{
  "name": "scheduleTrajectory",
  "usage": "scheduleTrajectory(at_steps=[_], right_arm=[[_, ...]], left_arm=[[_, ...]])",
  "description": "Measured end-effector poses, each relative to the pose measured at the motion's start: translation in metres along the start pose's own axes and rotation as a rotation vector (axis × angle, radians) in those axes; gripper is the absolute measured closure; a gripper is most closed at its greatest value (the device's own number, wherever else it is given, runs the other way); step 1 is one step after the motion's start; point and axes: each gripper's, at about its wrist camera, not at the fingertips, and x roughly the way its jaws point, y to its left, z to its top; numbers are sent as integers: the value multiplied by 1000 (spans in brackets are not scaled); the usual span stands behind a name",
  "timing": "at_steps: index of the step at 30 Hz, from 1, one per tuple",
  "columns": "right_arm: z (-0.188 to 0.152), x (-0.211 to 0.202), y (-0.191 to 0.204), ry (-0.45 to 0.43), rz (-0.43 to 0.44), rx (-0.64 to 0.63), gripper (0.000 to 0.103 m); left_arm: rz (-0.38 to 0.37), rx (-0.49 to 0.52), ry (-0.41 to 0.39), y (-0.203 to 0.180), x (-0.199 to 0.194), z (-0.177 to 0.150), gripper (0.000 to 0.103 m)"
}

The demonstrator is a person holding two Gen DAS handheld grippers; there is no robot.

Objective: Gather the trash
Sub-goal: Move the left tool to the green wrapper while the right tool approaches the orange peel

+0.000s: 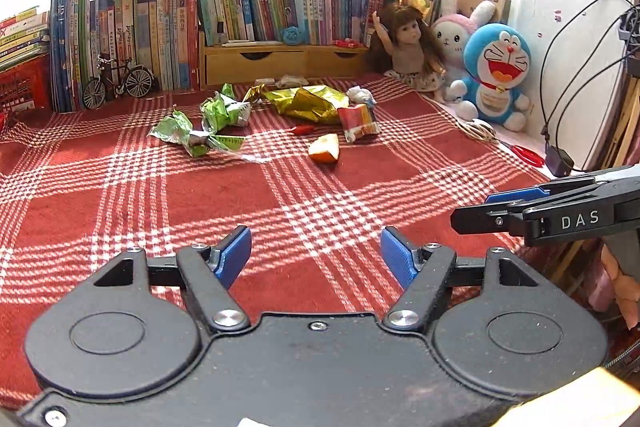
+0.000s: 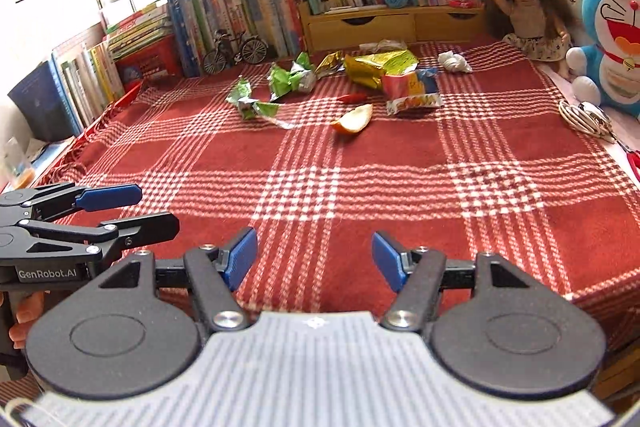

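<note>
both your grippers hang over the near half of the red plaid cloth (image 1: pixel 280 195), fingers spread and nothing between them: the left gripper (image 1: pixel 316 257) shows its blue pads wide apart above bare cloth, and the right gripper (image 2: pixel 314 259) stands the same way beside it. the trash lies well ahead of you, bunched toward the far edge in front of the row of books (image 1: pixel 248 3).

nearest you is the orange peel (image 1: pixel 325 149), a curved wedge that looks stiff enough to pinch across its thickness, though its skin may be slick. left of it sit two crumpled green wrappers (image 1: pixel 192 133), and behind them the gold foil bag (image 1: pixel 308 103). these look light and springy; they will likely crush and slide under the pads, so take them at a bunched fold or twisted end rather than a flat face. the red and yellow snack packet (image 1: pixel 358 123) is puffed and probably slippery, best caught at its sealed edge. a white paper wad (image 2: pixel 454 62) lies further right, soft and easy to squeeze. a small red scrap (image 2: pixel 352 98) sits flat on the cloth and may need a low, careful pinch.

the doll (image 1: pixel 408 47) and blue plush toy (image 1: pixel 496 75) in the right corner are no rubbish; leave them. no bin shows in either view.
</note>
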Motion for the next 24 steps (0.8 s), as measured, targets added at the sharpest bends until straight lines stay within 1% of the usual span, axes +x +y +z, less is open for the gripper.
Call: scheduleTrajectory(at_steps=[3,5,8,9,10,11,13,15,18,21,24], right_arm=[[19,16,-13,-22,-31,17,29],[28,30,-16,-26,-47,8,29],[40,53,-15,-9,-53,-23,29],[43,60,-14,-8,-55,-29,29],[47,71,-12,-5,-53,-45,29],[51,80,-10,-4,-56,-57,29],[58,97,-7,-5,-68,-76,29],[64,114,-6,-6,-59,-82,29],[73,136,-8,-15,-45,-74,29],[81,156,-14,-10,-49,-45,29],[86,173,-21,11,-48,-12,27]], left_arm=[[21,-22,-2,13,26,15,34],[37,-63,8,23,44,25,35],[52,-182,33,47,76,44,35],[74,-228,30,55,86,50,33],[111,-276,19,65,97,57,31],[136,-300,12,71,105,62,28],[202,-352,-12,86,125,73,26],[235,-380,-14,97,143,81,25],[269,-423,28,112,175,91,25],[290,-467,67,124,203,92,25],[324,-487,85,130,221,91,25]])
